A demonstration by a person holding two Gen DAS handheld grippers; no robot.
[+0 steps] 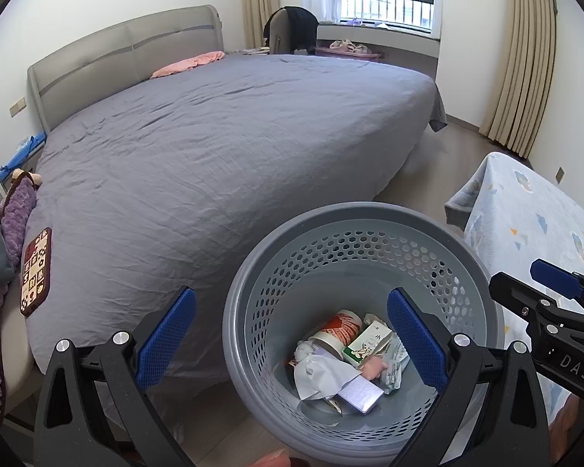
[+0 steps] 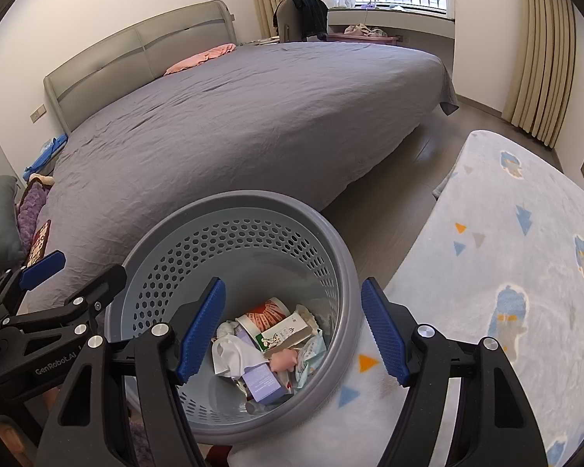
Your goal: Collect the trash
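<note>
Below our wide-open, empty left gripper (image 1: pixel 292 340) and right gripper (image 2: pixel 294 334), the basket (image 2: pixel 344 268) holds light, crushable trash (image 2: pixel 266 344); we judge its stiff rim the best hold.

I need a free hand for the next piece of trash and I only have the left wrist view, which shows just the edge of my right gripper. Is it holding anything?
Observer: No. The right gripper is open, with nothing between its blue pads.
Operator: Where is it hanging?
Observer: Its left finger is over the round grey perforated plastic basket. The right finger is over the pale blue fleece blanket printed with triangles, beside the basket's rim.
</note>
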